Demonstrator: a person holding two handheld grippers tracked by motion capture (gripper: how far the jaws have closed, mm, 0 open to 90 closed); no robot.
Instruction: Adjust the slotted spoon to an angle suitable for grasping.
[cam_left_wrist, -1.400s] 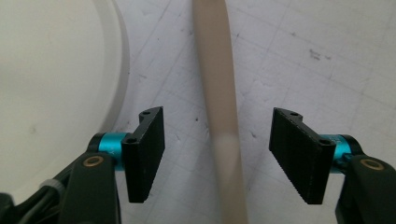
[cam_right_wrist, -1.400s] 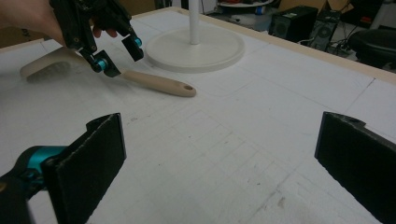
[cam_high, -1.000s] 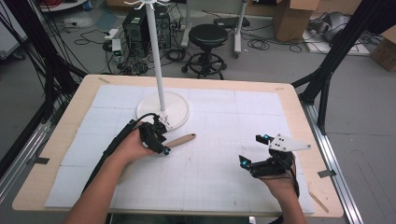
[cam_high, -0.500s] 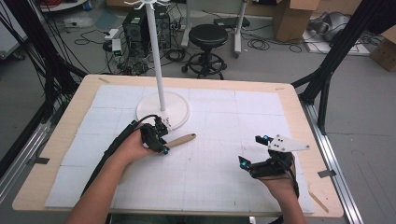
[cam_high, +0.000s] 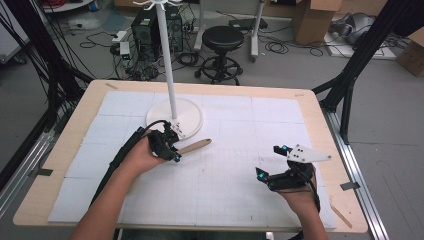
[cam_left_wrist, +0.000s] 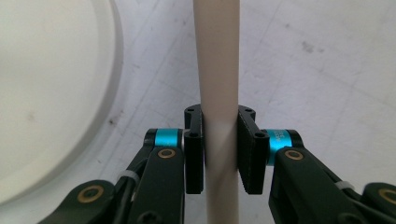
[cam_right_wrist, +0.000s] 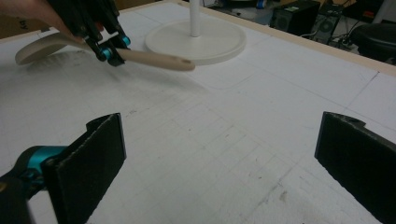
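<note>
Closed — left claw (cam_left_wrist: 220, 154) clamps spoon (cam_left_wrist: 218, 70).

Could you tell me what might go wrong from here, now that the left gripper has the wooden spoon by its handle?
1. The left gripper clamps the wooden spoon partway along its round handle, so it could swing or slip in the jaws once carried.
2. The white stand is right beside that hand; a careless lift might knock its pole.
3. The right gripper is open and apart, so it gives no support.
</note>
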